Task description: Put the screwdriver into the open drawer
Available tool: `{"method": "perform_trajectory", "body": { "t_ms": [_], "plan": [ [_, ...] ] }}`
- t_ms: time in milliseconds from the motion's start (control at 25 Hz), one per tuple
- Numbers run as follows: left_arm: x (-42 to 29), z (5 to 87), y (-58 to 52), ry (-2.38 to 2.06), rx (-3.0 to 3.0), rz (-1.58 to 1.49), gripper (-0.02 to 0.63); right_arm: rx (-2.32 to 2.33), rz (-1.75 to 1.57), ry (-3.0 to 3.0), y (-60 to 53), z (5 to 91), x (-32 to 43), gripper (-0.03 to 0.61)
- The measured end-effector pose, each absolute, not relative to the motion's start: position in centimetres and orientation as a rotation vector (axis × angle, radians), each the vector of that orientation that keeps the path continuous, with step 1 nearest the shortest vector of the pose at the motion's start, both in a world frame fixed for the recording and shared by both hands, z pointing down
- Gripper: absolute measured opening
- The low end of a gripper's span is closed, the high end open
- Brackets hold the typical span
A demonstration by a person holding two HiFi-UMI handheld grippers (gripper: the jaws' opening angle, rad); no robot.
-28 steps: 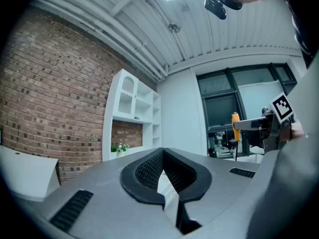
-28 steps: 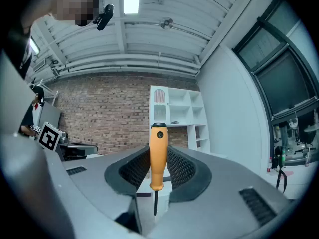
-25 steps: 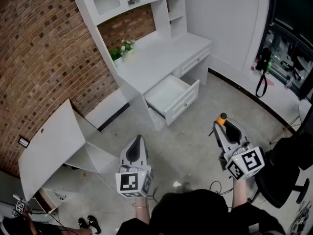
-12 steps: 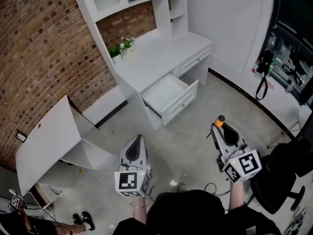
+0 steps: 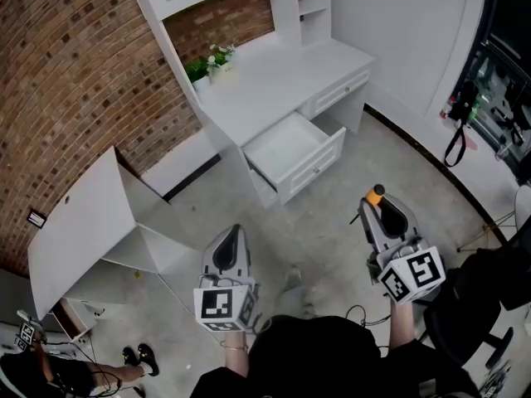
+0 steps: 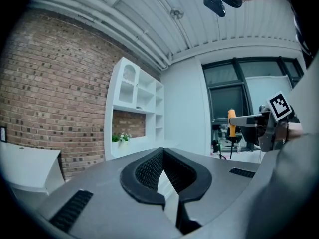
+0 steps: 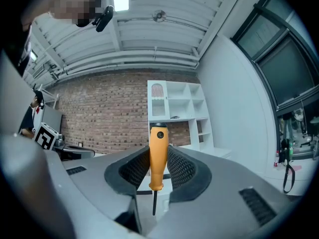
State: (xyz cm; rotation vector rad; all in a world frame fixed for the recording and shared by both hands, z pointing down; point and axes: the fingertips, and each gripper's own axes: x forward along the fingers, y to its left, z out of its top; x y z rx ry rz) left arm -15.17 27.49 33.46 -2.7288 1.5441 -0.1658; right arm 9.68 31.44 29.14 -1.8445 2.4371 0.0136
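An orange-handled screwdriver (image 5: 377, 194) stands handle up, shaft down, in my right gripper (image 5: 375, 202), whose jaws are shut on the handle. The right gripper view shows the handle (image 7: 158, 156) pinched between the ribbed pads, under my right gripper (image 7: 158, 151). The open drawer (image 5: 319, 166) juts from the white desk (image 5: 265, 81), ahead and to the left of that gripper, well apart from it. My left gripper (image 5: 234, 235) hangs over the floor nearer me, its tips together with nothing between them, as the left gripper view (image 6: 162, 150) confirms. The same view has the screwdriver (image 6: 232, 123) at right.
A small plant (image 5: 207, 63) sits at the desk's back left under the hutch. White panels (image 5: 83, 222) lean by the brick wall at left. A black office chair (image 5: 489, 297) stands at right, and a person (image 5: 50, 376) crouches at lower left.
Both grippers have drifted a little forward toward the desk and slightly down. The screwdriver stays clamped in the right jaws, and the left jaws stay shut.
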Motion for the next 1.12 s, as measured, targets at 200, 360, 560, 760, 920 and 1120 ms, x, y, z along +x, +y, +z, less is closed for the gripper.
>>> {"method": "perform_trajectory", "body": {
  "t_ms": [200,360,560,760,920,1120],
  "plan": [
    [-14.8,35.0,23.9,1.55,-2.751,-0.199,0.008,-1.84,-0.01,2.44,27.3,30.1,9.8,0.109],
    [-14.3,36.0,19.3,1.524,-2.78,-0.219,0.009,-1.852,-0.039,2.445,23.0,31.0,9.5,0.108],
    [-13.3,36.7,12.7,1.471,-2.835,-0.232,0.009,-1.878,-0.088,2.438,17.2,31.6,9.3,0.107],
    [-11.9,38.0,7.1,1.426,-2.911,-0.241,0.008,-1.899,-0.116,2.443,11.9,32.3,9.3,0.108],
    [-11.1,39.5,4.2,1.405,-2.953,-0.266,0.008,-1.908,-0.142,2.444,8.7,33.4,9.4,0.107],
    [-10.2,41.1,1.5,1.411,-2.99,-0.303,0.009,-1.913,-0.186,2.459,5.4,34.6,9.8,0.109]
  ]
}}
